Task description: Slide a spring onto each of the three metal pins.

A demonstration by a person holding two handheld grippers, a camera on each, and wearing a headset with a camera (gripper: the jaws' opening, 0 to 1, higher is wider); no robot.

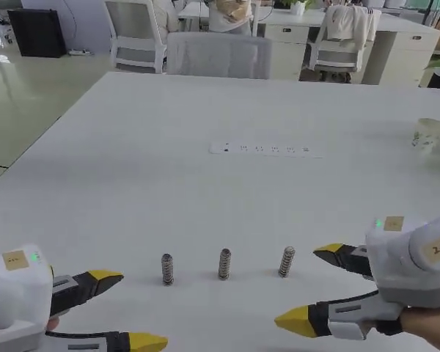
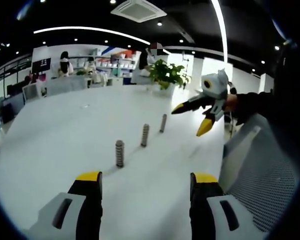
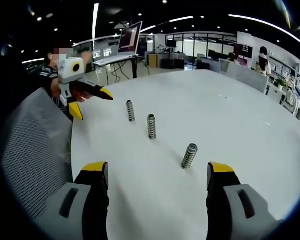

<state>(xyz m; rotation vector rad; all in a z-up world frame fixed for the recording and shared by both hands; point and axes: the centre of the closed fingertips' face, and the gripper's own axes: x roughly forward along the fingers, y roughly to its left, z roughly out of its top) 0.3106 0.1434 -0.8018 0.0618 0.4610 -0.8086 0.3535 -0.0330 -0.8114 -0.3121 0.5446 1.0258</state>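
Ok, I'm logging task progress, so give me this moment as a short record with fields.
row on table: left spring, middle spring, right spring, all standing
right spring: leans slightly
pins: hidden by the coils, cannot confirm
left tool: open, empty
right tool: open, empty, near right spring
farther back: power strip

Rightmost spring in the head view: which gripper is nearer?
Right. The right gripper is just beside the rightmost spring; the left gripper lies past the middle spring and leftmost spring.
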